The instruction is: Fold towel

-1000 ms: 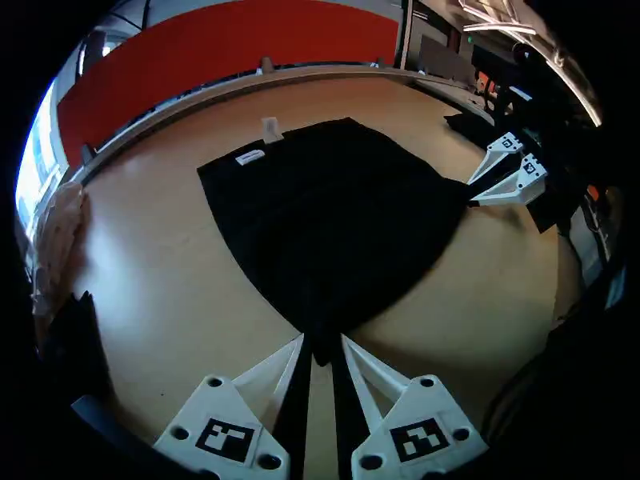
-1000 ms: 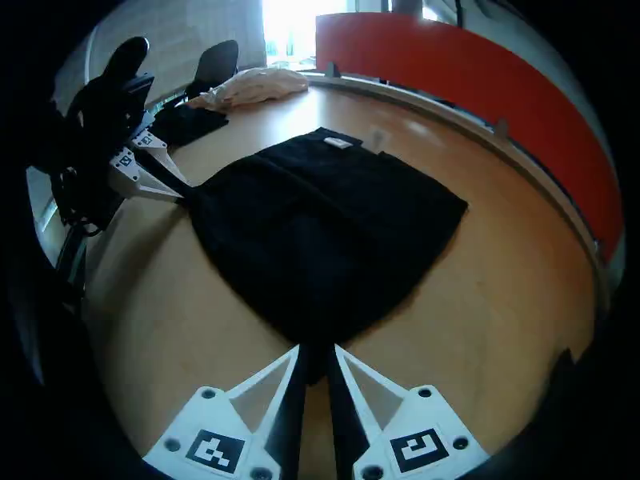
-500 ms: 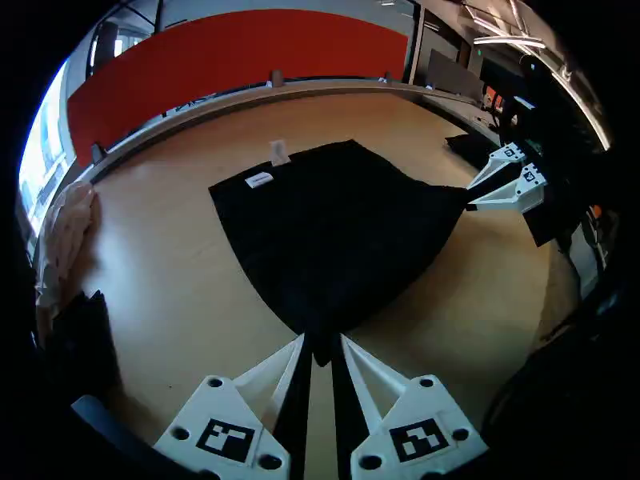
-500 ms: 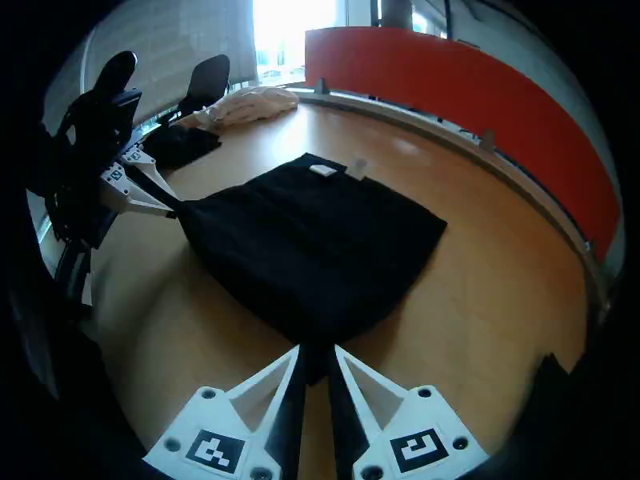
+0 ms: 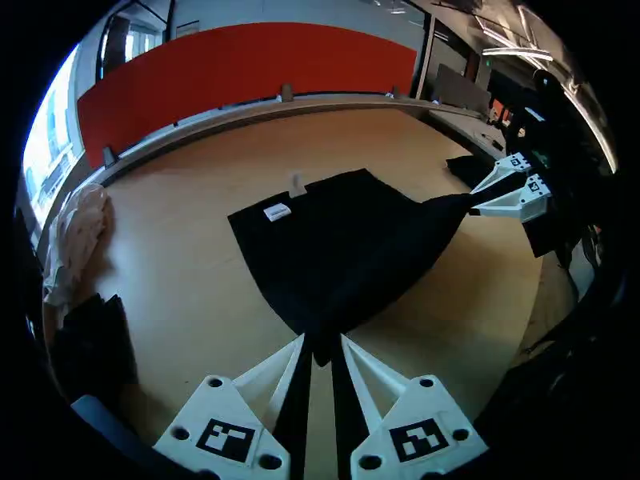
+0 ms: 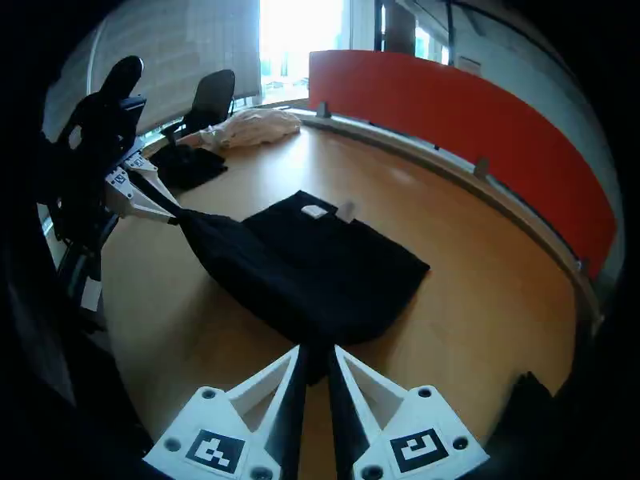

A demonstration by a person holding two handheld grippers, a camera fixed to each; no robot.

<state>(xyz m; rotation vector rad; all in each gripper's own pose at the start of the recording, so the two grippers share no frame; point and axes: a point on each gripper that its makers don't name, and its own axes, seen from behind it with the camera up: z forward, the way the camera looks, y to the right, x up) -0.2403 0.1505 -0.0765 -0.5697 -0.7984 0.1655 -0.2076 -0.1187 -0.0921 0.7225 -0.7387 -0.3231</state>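
Firmly, left gripper (image 5: 320, 356) and right gripper (image 6: 316, 364) each clamp a towel (image 5: 352, 240) corner, near edge lifted; bare table (image 5: 184, 264) spreads at 9 o'clock.

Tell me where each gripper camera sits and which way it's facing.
Left gripper view: rides on the left gripper, looks forward over the black towel toward the red partition; right gripper at far right.
Right gripper view: rides on the right gripper, faces the towel and window; left gripper at far left.
Shared: towel, wooden table, both grippers.
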